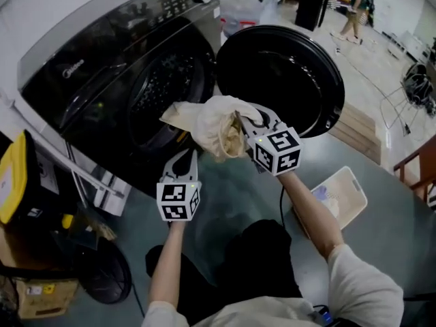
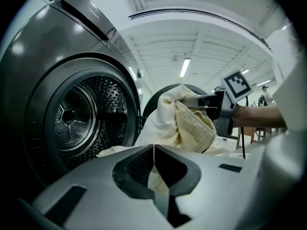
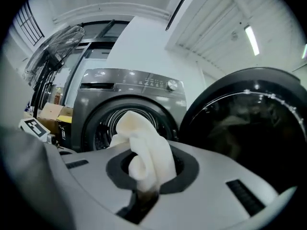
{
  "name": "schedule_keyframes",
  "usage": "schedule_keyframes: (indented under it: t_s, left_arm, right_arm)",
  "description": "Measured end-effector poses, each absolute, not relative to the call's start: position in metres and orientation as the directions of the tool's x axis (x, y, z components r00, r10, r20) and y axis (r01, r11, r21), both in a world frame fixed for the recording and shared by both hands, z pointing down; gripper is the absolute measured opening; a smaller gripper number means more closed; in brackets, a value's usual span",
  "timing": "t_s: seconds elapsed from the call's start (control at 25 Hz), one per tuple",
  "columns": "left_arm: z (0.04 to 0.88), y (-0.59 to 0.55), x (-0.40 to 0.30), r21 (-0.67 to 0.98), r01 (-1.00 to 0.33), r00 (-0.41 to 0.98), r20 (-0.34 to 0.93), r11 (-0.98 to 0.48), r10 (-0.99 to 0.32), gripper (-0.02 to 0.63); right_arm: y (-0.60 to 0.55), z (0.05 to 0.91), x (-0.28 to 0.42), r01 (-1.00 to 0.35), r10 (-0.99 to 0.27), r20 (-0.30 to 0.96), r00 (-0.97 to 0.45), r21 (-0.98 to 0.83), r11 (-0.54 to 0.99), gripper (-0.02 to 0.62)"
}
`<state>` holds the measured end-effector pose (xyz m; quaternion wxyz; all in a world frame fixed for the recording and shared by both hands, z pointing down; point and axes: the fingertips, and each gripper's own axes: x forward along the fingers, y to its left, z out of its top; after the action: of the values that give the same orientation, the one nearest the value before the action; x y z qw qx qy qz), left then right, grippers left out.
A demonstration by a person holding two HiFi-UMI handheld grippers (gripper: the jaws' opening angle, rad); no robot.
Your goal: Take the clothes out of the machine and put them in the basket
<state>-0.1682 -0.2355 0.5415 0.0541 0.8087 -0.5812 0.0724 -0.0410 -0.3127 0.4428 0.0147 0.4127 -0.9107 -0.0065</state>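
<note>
Right claw (image 1: 242, 122) pinches a crumpled cream cloth (image 1: 212, 125) just outside the dark grey washing machine (image 1: 102, 67); left claw (image 1: 190, 157) is pressed together, empty.

Head cam looks from above, fwd and steeply down; takes in the washing machine (image 1: 102, 67) front at upper left, its open door (image 1: 279, 73) top centre, both grippers mid-frame, floor (image 1: 388, 203) at right. Cam on the left gripper (image 1: 192, 155) sits low, approx. level, close to the machine front; looks along its jaws w/ the drum (image 2: 76, 119) at left, door behind centre; also catches the right gripper (image 2: 204, 101) w/ the cloth (image 2: 184, 123). Right gripper cam faces the machine front-on from further back; drum mouth centre, door at right. All three share drum mouth, door, cloth.
</note>
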Motion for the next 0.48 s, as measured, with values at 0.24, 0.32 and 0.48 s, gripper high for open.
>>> schedule_keyframes:
  t_s: [0.24, 0.32, 0.48]
  left_arm:
    - [0.538, -0.249, -0.106, 0.023, -0.904, 0.425, 0.163, -0.427, -0.891, 0.025]
    - [0.537, -0.254, -0.085, 0.033, -0.886, 0.461, 0.156, -0.462, -0.874, 0.025]
    - [0.535, -0.259, -0.039, 0.047, -0.841, 0.539, 0.148, -0.539, -0.829, 0.025]
  right_arm:
    - [-0.292, 0.430, 0.050, -0.841, -0.842, 0.008, -0.540, 0.020, 0.540, 0.058]
    - [-0.285, 0.430, 0.079, -0.868, -0.868, 0.014, -0.497, 0.021, 0.497, 0.058]
    - [-0.263, 0.425, 0.135, -0.916, -0.916, 0.020, -0.400, 0.033, 0.401, 0.058]
